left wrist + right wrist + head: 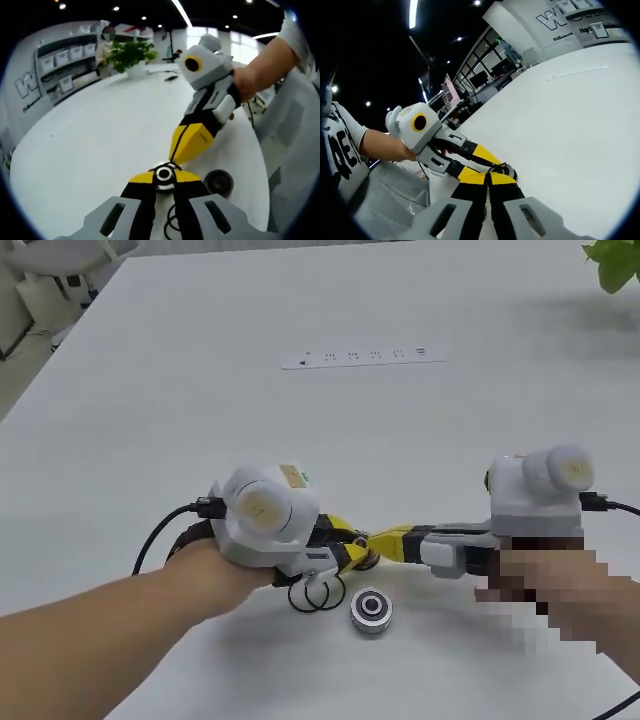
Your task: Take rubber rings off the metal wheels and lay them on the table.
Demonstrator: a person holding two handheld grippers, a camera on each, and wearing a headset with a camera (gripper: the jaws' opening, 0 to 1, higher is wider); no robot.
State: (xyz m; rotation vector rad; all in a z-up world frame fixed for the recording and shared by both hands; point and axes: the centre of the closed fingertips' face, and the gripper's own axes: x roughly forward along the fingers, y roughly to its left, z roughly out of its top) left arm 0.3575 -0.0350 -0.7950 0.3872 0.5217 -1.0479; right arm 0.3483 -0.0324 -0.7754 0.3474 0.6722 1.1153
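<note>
Clamps a small round silver metal wheel (164, 173) between the jaws of the yellow-tipped left tongs (352, 556). Meets it from the opposite side with the right tongs (490, 176), jaws pressed together, tips touching the wheel's rim. Finds a second dark-centred metal wheel (371, 608) lying on the white counter (300, 440) near both tips, and thin black rubber rings (318, 593) beneath the left tongs.

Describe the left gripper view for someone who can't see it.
The left gripper clamps a small metal wheel between its yellow-tipped jaws, and the hand-held right gripper meets that wheel with its jaws closed. A second wheel and black rubber rings lie on the white table below.
</note>
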